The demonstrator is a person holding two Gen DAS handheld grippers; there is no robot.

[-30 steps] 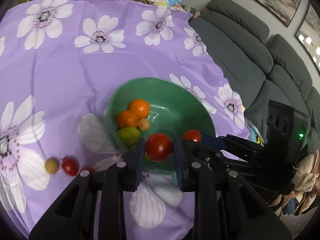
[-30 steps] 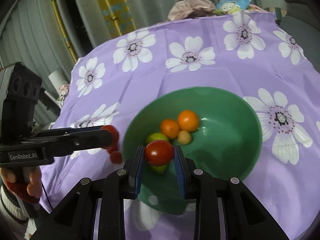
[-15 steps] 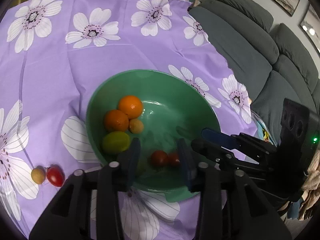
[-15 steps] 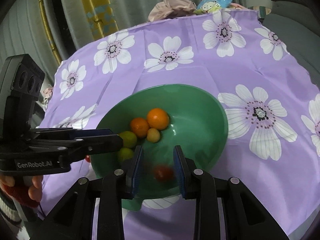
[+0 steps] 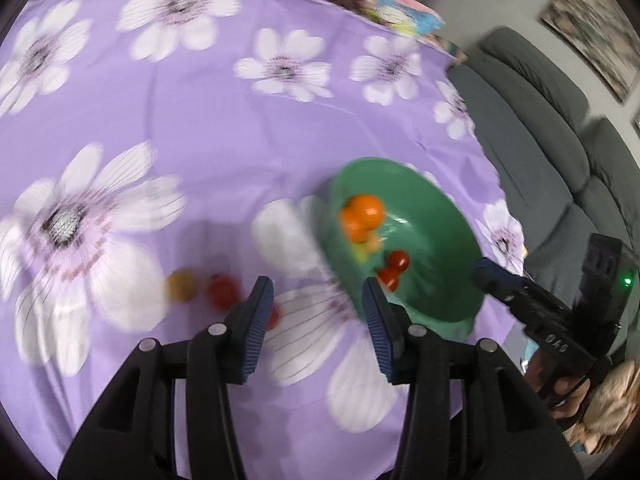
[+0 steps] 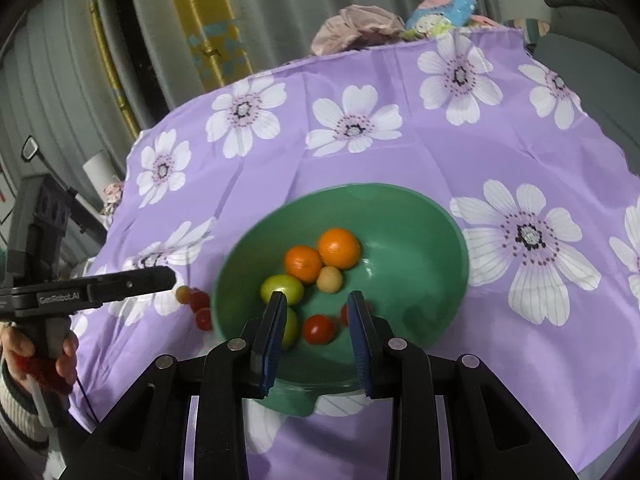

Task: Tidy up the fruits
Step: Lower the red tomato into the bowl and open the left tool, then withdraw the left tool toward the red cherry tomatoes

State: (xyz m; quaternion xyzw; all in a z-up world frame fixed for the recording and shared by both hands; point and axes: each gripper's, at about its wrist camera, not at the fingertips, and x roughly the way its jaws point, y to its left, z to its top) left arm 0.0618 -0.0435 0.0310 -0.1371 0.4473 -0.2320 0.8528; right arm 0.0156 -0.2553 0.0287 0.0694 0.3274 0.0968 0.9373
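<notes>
The left claw (image 5: 316, 286) has just been opening its jaws and nothing sits between them. It hangs over the purple flower-printed tablecloth (image 5: 168, 112). This view is smeared, so fine detail is lost. The right claw (image 6: 317, 300) stands with its jaws apart and grips nothing. Directly below and ahead of it lies the round green plastic bowl (image 6: 420, 248). The bowl holds two oranges (image 6: 338, 248), greenish fruits and small red tomatoes (image 6: 318, 330).

Sorting is well along but not finished. Just ahead and left of the left claw, a small yellow round fruit (image 5: 181, 285) and a loose red tomato (image 5: 222, 294) lie on the cloth outside the bowl. Another red one peeks from behind the claw's left finger. The next move likely calls for lowering the left claw around one loose fruit, closing gently so it doesn't roll.
</notes>
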